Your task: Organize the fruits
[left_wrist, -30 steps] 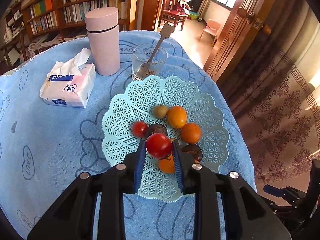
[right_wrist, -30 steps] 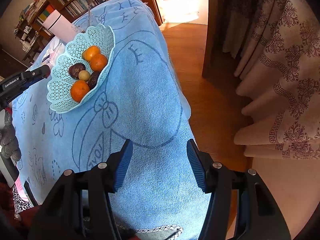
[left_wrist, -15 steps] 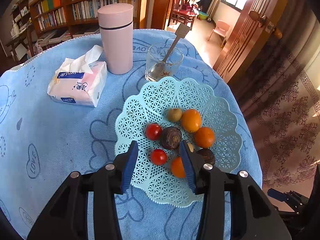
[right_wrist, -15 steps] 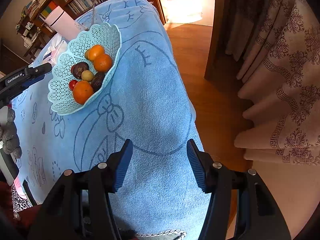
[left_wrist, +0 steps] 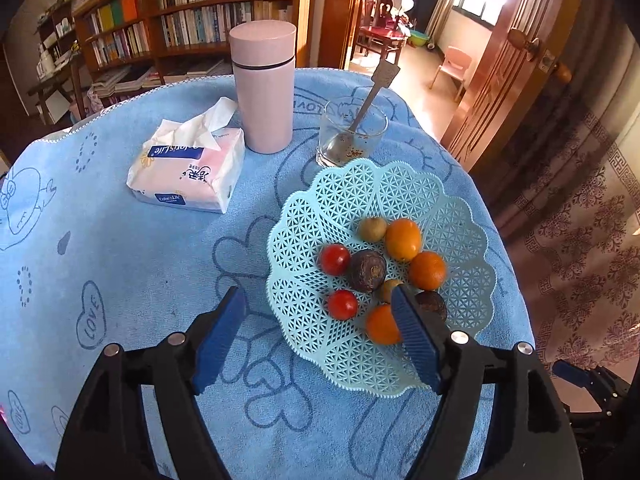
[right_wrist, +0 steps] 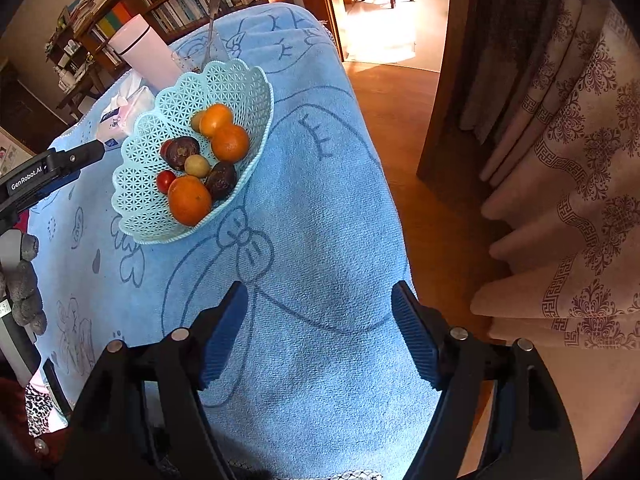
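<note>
Your left gripper [left_wrist: 318,320]: jaws spread wide, holding nothing, above near rim of mint lattice basket [left_wrist: 460,208]. Your right gripper [right_wrist: 320,316]: jaws apart, empty, over blue towel [right_wrist: 320,220]; basket at 10 o'clock. "GenRobot.AI" printed on left gripper. Fruits in basket: two red tomatoes [left_wrist: 342,304], three oranges [left_wrist: 427,270], dark wrinkled passion fruit [left_wrist: 366,270]. Beyond, 11 o'clock: tissue pack [left_wrist: 188,172] marked "Colors Life".
</note>
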